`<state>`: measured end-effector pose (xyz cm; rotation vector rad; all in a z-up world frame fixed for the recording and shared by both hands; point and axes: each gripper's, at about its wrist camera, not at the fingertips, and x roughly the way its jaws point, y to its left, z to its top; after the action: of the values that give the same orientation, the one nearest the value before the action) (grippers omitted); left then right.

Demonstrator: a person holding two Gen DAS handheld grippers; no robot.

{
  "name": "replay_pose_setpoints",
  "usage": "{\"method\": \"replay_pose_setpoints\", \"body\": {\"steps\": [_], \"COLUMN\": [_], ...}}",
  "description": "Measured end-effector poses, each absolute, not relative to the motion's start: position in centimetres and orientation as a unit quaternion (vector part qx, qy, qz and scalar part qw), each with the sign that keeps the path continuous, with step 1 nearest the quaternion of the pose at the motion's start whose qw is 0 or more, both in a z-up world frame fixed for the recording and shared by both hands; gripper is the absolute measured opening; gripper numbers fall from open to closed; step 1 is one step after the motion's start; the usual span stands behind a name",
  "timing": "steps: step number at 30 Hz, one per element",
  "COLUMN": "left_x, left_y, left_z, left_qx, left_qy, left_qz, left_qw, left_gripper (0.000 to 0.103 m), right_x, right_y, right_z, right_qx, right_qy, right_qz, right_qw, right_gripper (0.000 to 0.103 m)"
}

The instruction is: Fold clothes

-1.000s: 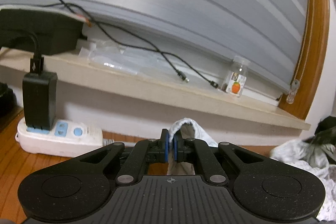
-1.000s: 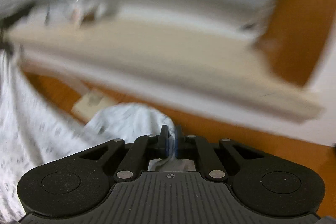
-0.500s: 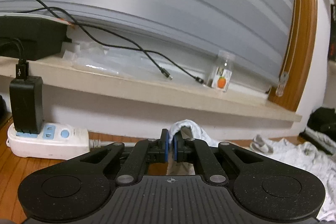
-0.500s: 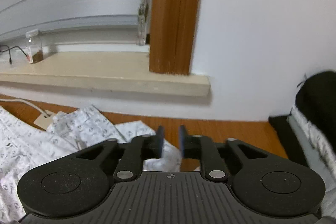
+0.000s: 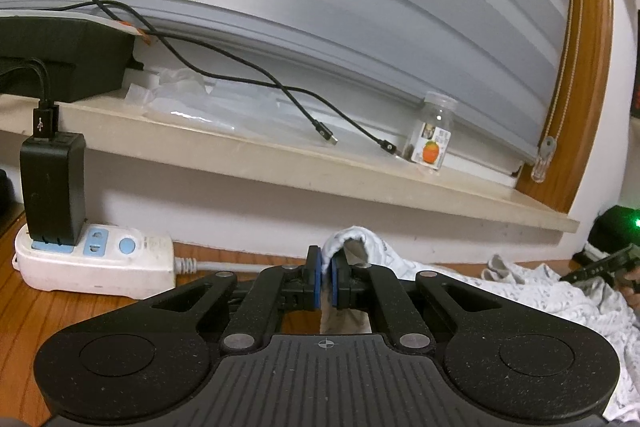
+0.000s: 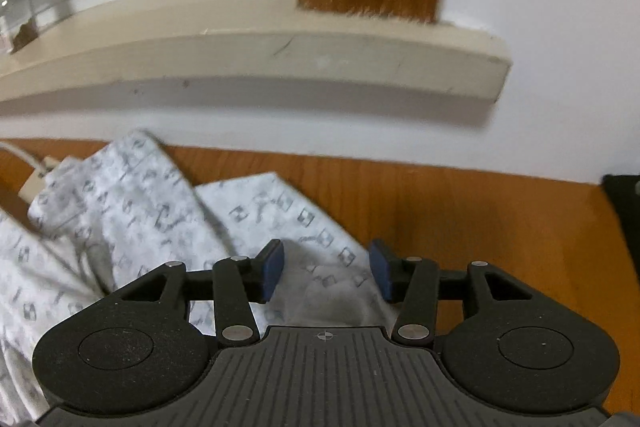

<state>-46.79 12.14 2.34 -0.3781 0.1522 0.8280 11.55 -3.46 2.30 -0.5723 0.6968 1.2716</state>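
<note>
while the left gripper (image 5: 327,275) pinches a bunched fold of the white patterned garment (image 6: 132,211) tightly between its blue pads, the right gripper (image 6: 326,273) stands wide apart with nothing between its jaws, poised low over another part of the same cloth. the garment lies rumpled and loosely spread across the wooden table (image 6: 500,227), just below the window sill (image 5: 280,163), its far part trailing off to the right in the left wrist view (no neat edges or squared layers show anywhere, so it reads as mid-fold rather than finished). one end held and the other free fits either a corner that has just been laid down or one about to be picked up; the pictures do not settle which. whichever it is, the next move calls for the cloth to be kept taut from the held end so that creases do not set, and for care near the power strip (image 5: 96,259) and its cord, which sit close beside the held fold.
</note>
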Motion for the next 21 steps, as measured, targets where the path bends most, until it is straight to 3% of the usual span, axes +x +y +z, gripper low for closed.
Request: {"method": "replay_pose_setpoints", "body": {"steps": [2, 3, 4, 8, 14, 18, 21], "left_x": [-46.7, -46.7, -46.7, -46.5, -47.5, -47.3, -47.0], "left_y": [12.0, 11.9, 11.8, 11.2, 10.6, 11.6, 11.3], "left_z": [2.4, 2.5, 2.5, 2.9, 5.4, 7.2, 7.1], "left_qx": [-0.176, -0.172, -0.169, -0.153, -0.152, -0.152, -0.152], "left_qy": [0.073, 0.072, 0.072, 0.070, 0.033, 0.025, 0.048], "left_qz": [0.403, 0.405, 0.406, 0.413, 0.424, 0.429, 0.433], "left_qw": [0.895, 0.895, 0.895, 0.895, 0.892, 0.890, 0.887], "left_gripper": [0.005, 0.005, 0.005, 0.005, 0.005, 0.005, 0.010], "right_x": [11.4, 11.4, 11.4, 12.0, 16.9, 17.7, 18.8], "right_y": [-4.1, -4.4, -4.8, -7.3, -14.7, -14.6, -11.2], "right_z": [2.2, 2.2, 2.4, 5.6, 14.5, 17.0, 15.3], "right_qx": [-0.258, -0.257, -0.257, -0.240, -0.080, -0.030, -0.075], "right_qy": [0.307, 0.308, 0.306, 0.255, 0.141, 0.074, 0.132], "right_qz": [0.585, 0.592, 0.599, 0.592, 0.497, 0.445, 0.414], "right_qw": [0.704, 0.699, 0.694, 0.726, 0.853, 0.892, 0.897], "right_gripper": [0.047, 0.037, 0.006, 0.004, 0.003, 0.003, 0.013]}}
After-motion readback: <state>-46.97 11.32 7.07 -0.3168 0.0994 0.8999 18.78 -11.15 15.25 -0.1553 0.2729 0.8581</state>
